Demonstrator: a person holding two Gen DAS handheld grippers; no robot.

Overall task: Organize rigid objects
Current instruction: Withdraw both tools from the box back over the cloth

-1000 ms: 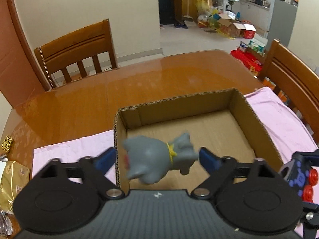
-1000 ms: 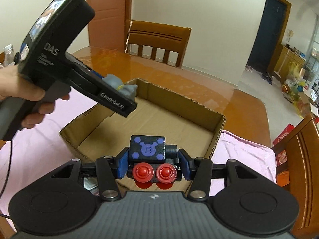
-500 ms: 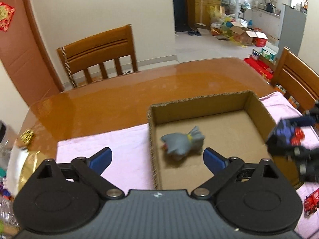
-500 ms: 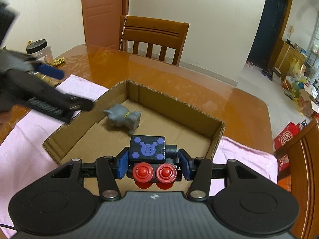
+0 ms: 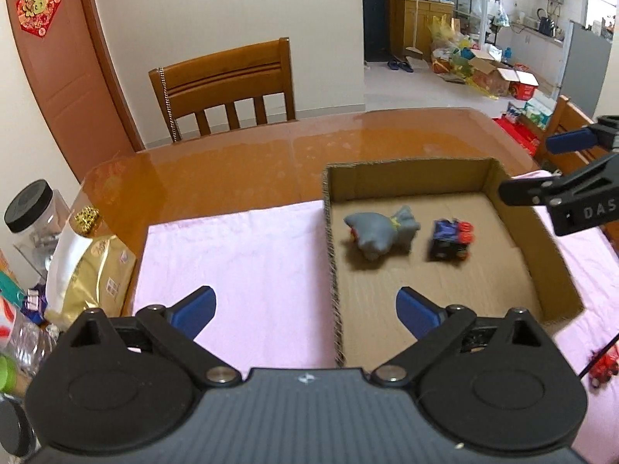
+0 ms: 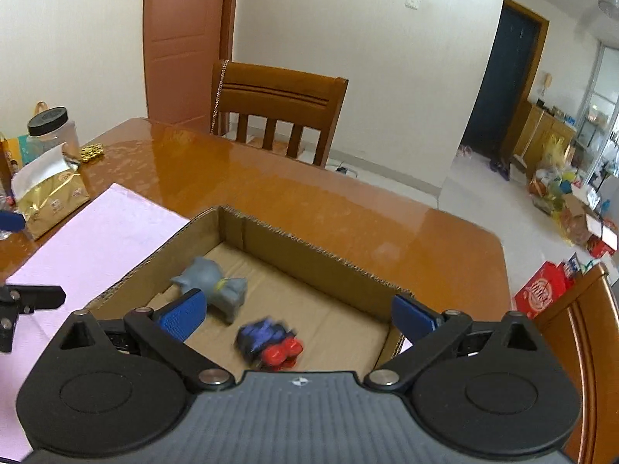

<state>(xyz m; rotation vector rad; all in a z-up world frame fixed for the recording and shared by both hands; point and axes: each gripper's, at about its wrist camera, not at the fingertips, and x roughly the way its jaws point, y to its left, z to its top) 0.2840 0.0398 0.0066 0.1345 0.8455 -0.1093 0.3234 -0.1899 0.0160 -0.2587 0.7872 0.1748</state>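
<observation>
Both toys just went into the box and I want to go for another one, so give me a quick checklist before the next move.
1. Left hand-held gripper open and empty: ok.
2. Right hand-held gripper open and empty: ok.
3. Grey toy animal inside the cardboard box: ok.
4. Blue-and-red toy block settled on the box floor: cannot tell, it is blurred.
5. Another toy to fetch: ok, a small red toy lies on the pink cloth right of the box.
</observation>
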